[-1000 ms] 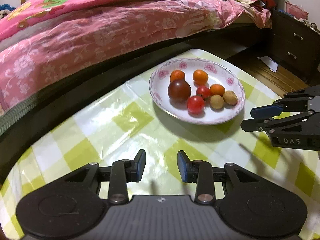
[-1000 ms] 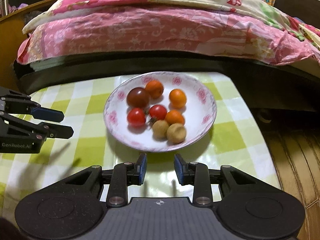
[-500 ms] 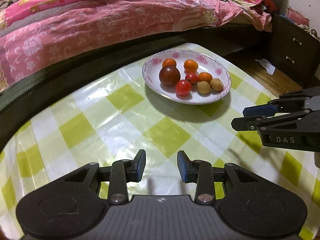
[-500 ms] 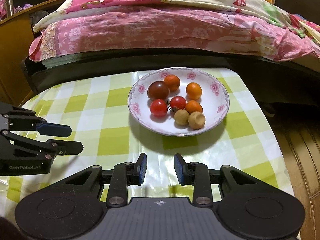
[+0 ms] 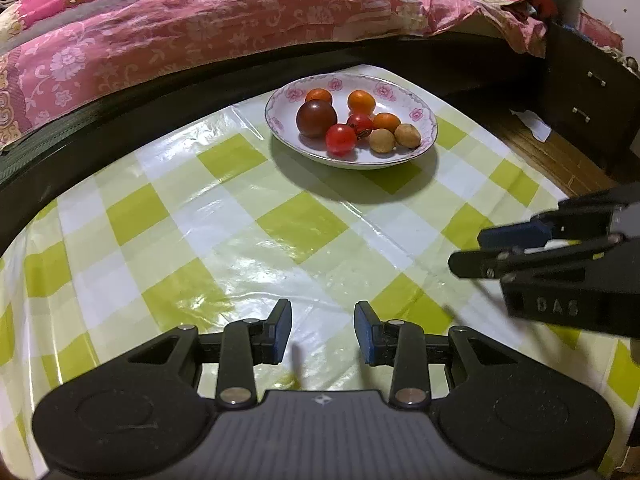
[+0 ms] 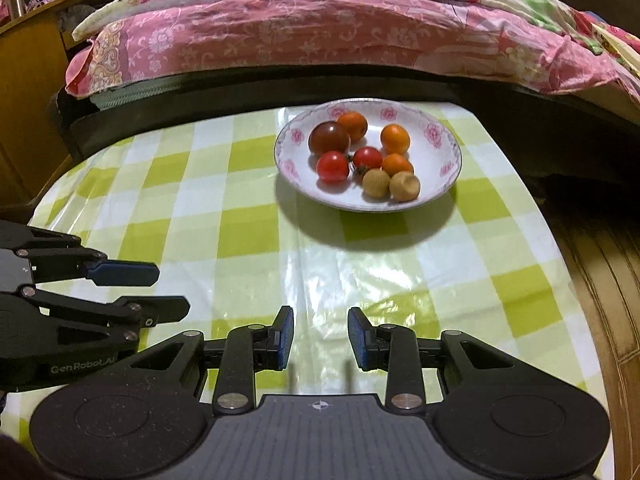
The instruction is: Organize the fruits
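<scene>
We hold both grippers, left (image 5: 323,332) and right (image 6: 320,336), empty with jaws slightly apart, well short of the fruit plate (image 6: 444,186).

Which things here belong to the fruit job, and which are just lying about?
Job:
- plate
- dark tomato
- red tomatoes
- orange fruits
- tan fruits
- left gripper, empty
- right gripper, empty

Lying about:
- checked tablecloth
- bed
- drawers

Fruit-filled plate (image 6: 448,184) on checked tablecloth (image 6: 248,232), bed (image 6: 320,32) behind.
</scene>
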